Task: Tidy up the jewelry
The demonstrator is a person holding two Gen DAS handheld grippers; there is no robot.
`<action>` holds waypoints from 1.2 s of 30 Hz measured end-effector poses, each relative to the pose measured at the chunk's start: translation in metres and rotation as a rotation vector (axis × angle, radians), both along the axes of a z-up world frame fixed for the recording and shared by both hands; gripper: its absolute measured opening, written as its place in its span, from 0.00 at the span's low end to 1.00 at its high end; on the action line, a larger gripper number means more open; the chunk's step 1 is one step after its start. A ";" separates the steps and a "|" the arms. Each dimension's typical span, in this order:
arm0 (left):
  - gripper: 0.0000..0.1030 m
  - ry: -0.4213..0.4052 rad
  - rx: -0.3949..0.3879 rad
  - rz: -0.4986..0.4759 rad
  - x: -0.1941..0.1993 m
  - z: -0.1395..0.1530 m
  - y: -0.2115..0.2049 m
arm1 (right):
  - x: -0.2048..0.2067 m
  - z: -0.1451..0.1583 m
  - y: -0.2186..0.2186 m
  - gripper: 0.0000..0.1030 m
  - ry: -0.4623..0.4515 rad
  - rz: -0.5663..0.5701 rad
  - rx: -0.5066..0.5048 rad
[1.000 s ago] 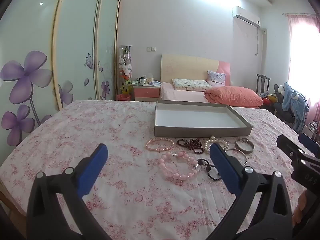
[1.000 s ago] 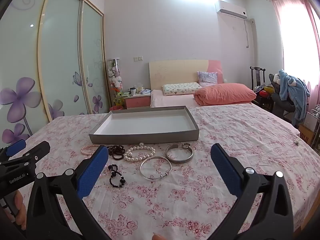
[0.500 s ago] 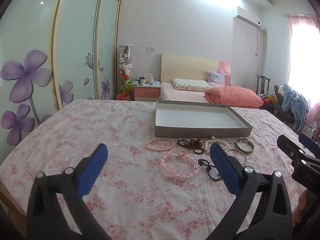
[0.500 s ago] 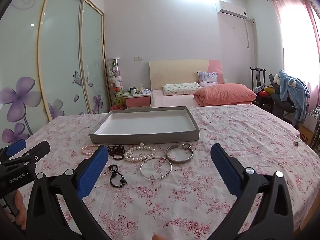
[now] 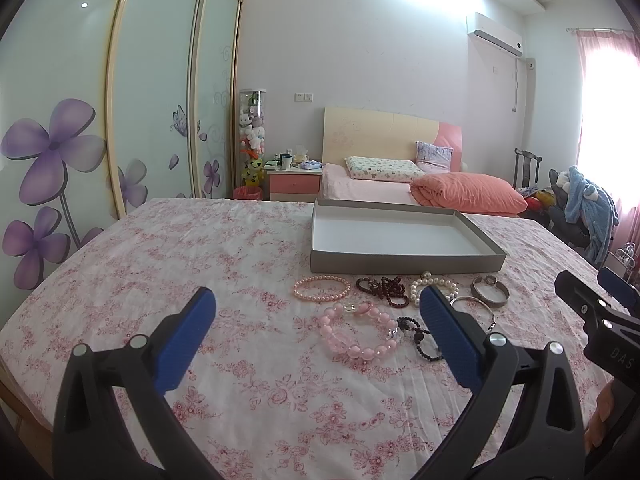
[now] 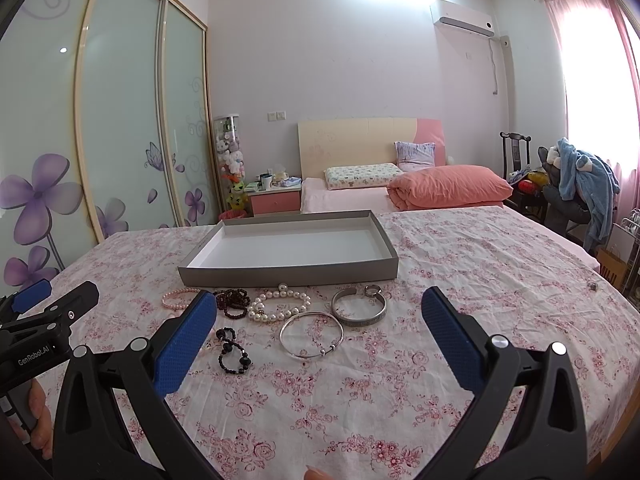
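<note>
Since nothing's in the grey tray (image 6: 288,271) yet, I'm treating this as the very first pick. Both tools are spread wide and holding nothing: left tool (image 5: 316,318) hangs over the near side of the flowered desk (image 6: 480,280), right tool (image 6: 320,314) a bit further right. All the jewelry sits in a loose cluster just near of the tray's front wall.

For my right, the thin silver bangle (image 6: 311,334) is the obvious first grab, lying nearest and clear of the wide silver cuff (image 6: 359,309). I'd come down with one finger inside the hoop and one outside, pinching the wire itself, since it lies flat and will probably skate on the cloth. The left can take the chunky pink bead bracelet (image 5: 357,333). Watch the black bead strand (image 5: 420,336) touching it; could drag along.
</note>
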State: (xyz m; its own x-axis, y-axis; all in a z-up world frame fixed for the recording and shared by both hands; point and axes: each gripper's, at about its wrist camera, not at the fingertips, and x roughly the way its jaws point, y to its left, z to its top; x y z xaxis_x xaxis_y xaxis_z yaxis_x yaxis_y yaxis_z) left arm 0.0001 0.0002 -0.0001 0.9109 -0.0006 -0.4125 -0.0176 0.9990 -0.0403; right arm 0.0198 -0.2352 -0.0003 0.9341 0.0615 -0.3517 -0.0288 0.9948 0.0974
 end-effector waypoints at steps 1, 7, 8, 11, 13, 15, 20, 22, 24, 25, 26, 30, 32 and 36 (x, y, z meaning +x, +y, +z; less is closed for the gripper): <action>0.96 0.000 0.000 0.000 0.000 0.000 0.000 | 0.000 0.000 0.000 0.98 0.000 0.000 0.000; 0.96 -0.001 0.002 -0.002 0.000 0.000 -0.001 | 0.001 -0.001 -0.001 0.98 0.000 0.000 0.000; 0.96 -0.001 0.002 -0.002 -0.001 0.000 -0.001 | 0.001 -0.001 -0.001 0.98 0.001 0.000 0.000; 0.96 0.001 0.000 0.001 0.000 0.000 0.000 | 0.001 -0.001 0.000 0.98 0.002 0.000 0.000; 0.96 0.001 0.000 0.000 0.000 0.000 0.000 | 0.000 -0.001 0.000 0.98 0.001 -0.001 0.001; 0.96 0.000 0.000 0.000 -0.001 0.000 0.000 | -0.001 0.000 0.001 0.98 0.001 -0.001 0.001; 0.96 -0.001 0.002 -0.001 -0.002 0.000 -0.001 | 0.000 -0.001 -0.001 0.98 0.002 0.000 0.002; 0.96 0.001 0.000 0.000 0.000 0.000 0.000 | 0.000 -0.001 -0.001 0.98 0.002 0.000 0.002; 0.96 0.002 0.001 0.001 0.000 0.000 0.000 | 0.000 -0.001 -0.001 0.98 0.003 0.000 0.002; 0.96 0.002 0.001 0.000 0.000 0.000 0.000 | 0.000 -0.001 -0.001 0.98 0.003 0.000 0.002; 0.96 0.003 0.000 0.000 0.000 0.000 0.000 | 0.000 -0.001 -0.001 0.98 0.002 0.000 0.002; 0.96 0.002 0.000 0.000 0.000 0.000 0.000 | 0.001 -0.002 -0.001 0.98 0.003 -0.001 0.002; 0.96 0.002 0.001 0.000 0.000 0.000 0.000 | 0.001 -0.002 -0.001 0.98 0.003 -0.001 0.003; 0.96 0.002 0.001 -0.001 -0.001 0.000 0.000 | 0.001 -0.002 -0.002 0.98 0.003 0.000 0.003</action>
